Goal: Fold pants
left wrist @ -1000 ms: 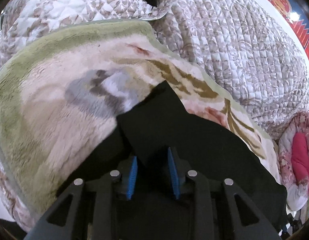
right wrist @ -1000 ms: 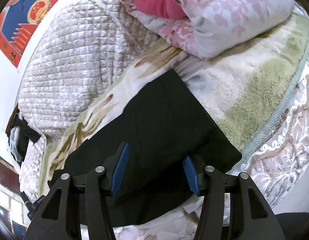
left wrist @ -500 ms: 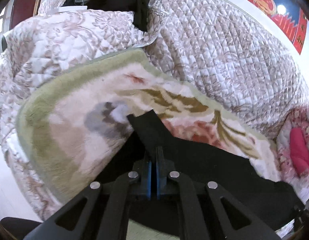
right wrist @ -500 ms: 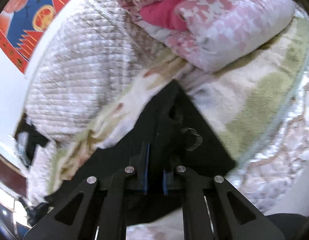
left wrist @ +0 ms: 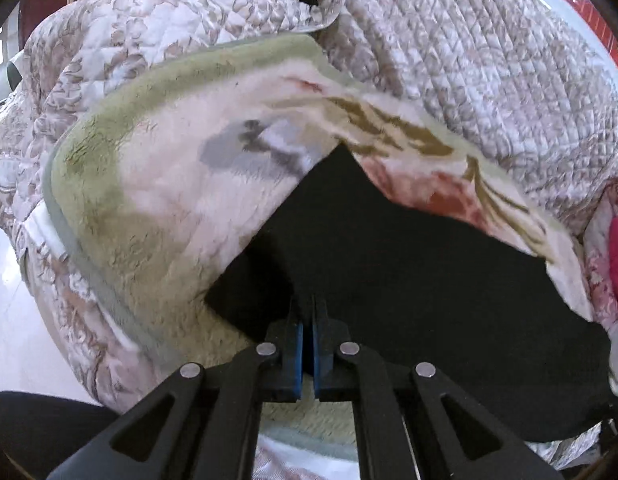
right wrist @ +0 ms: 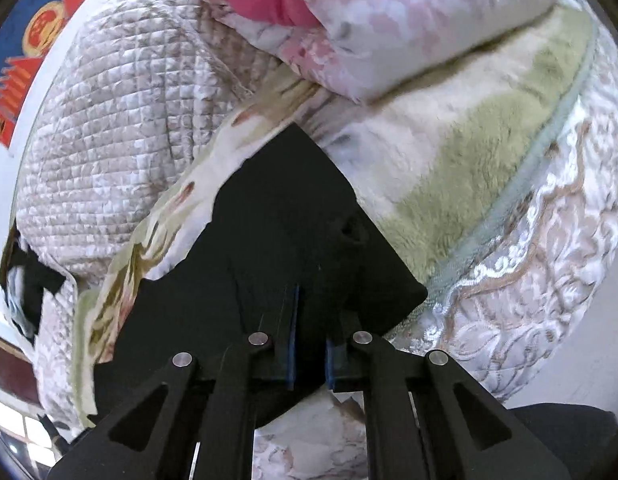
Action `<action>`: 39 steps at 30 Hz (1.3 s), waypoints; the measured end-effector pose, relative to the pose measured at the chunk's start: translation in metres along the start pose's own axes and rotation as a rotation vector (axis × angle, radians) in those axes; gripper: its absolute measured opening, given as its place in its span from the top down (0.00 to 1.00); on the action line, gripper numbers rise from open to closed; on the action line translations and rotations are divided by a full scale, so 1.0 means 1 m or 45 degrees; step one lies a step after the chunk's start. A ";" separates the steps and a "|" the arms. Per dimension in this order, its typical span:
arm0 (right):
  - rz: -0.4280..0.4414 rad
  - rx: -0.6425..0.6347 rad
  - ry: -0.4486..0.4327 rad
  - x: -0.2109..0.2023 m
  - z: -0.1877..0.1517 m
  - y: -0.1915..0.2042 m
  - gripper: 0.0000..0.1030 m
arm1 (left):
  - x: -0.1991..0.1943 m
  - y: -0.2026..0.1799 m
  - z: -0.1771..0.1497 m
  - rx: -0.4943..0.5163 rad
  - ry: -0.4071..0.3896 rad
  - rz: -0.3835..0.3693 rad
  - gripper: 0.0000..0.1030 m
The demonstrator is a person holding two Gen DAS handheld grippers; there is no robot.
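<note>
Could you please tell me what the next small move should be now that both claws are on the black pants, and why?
Probably lift both claws together and carry the near edge away across the bed. The left claw looks pinched shut on the black fabric pants, and the right claw grips them too, while the pants lie flat on the fluffy green-bordered floral blanket, not yet folded over.

Left gripper (left wrist: 308, 320) has its blue fingers (left wrist: 297, 350) pinched tight on the black pants (left wrist: 389, 264), which lie across that fuzzy floral blanket (left wrist: 157, 184) on the bed.
</note>
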State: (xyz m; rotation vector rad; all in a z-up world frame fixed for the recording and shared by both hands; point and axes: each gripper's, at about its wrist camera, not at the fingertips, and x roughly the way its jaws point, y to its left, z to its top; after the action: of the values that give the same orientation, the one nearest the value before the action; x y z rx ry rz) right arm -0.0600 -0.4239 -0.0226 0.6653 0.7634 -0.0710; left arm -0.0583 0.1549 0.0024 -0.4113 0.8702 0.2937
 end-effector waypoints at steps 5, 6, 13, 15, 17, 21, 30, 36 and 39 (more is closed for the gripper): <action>-0.095 -0.002 -0.119 -0.030 0.002 -0.008 0.69 | -0.021 0.013 0.005 -0.073 -0.056 0.084 0.91; -0.125 -0.017 -0.174 -0.039 0.004 -0.007 0.66 | -0.027 0.015 0.007 -0.081 -0.083 0.109 0.91; -0.077 -0.403 -0.234 -0.021 0.027 0.048 0.55 | -0.035 -0.026 0.035 0.068 -0.196 0.011 0.69; -0.069 -0.498 -0.137 0.005 0.033 0.062 0.55 | -0.021 -0.047 0.040 0.138 -0.151 -0.045 0.68; -0.084 -0.590 -0.070 0.033 0.039 0.076 0.55 | 0.000 -0.072 0.042 0.255 -0.099 -0.101 0.68; -0.167 -0.716 -0.042 0.074 0.045 0.088 0.55 | 0.036 -0.105 0.039 0.391 -0.035 -0.116 0.68; -0.197 -0.717 -0.153 0.075 0.045 0.085 0.58 | 0.058 -0.094 0.042 0.360 -0.063 0.021 0.66; -0.228 -0.669 -0.103 0.092 0.052 0.083 0.58 | 0.066 -0.073 0.052 0.276 -0.075 0.114 0.66; -0.212 -0.687 -0.183 0.079 0.049 0.088 0.58 | 0.062 -0.074 0.049 0.281 -0.098 0.106 0.66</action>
State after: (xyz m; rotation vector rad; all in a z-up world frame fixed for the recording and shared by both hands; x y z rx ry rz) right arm 0.0535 -0.3688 -0.0023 0.0825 0.6591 -0.0602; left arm 0.0429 0.1176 -0.0013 -0.1585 0.8355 0.2848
